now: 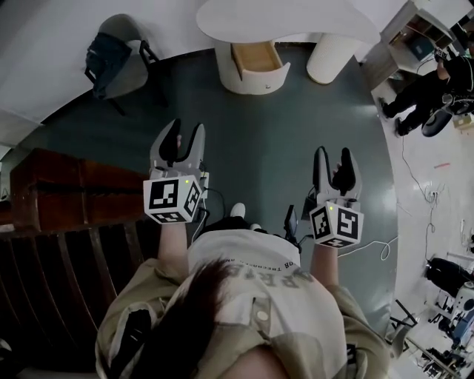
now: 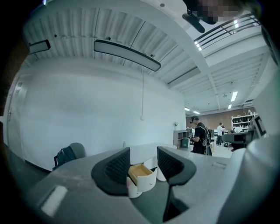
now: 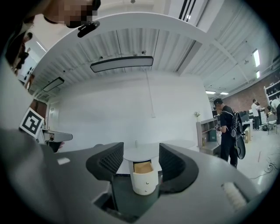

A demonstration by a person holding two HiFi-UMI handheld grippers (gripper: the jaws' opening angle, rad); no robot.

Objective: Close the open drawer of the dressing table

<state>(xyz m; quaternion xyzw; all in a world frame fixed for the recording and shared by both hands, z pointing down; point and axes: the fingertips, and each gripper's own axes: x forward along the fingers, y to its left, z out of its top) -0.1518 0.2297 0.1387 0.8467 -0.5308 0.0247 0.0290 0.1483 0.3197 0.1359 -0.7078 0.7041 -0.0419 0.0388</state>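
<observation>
Both open and empty, left hand-held gripper (image 1: 187, 129) and right hand-held gripper (image 1: 334, 153) face the far-off drawer (image 1: 257, 63).

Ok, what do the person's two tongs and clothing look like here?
Both the left tongs and right tongs have grey bodies with dark ribbed pads, each carrying a white cube with black square markers and a small green light. The person wears a beige jacket over a white lettered top.

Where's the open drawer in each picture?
Head view: the drawer is at the top, near the middle.
Left gripper view: the drawer is low, near the middle.
Right gripper view: the drawer is low, near the middle.
Shared landmark: the white tabletop right above it.
</observation>
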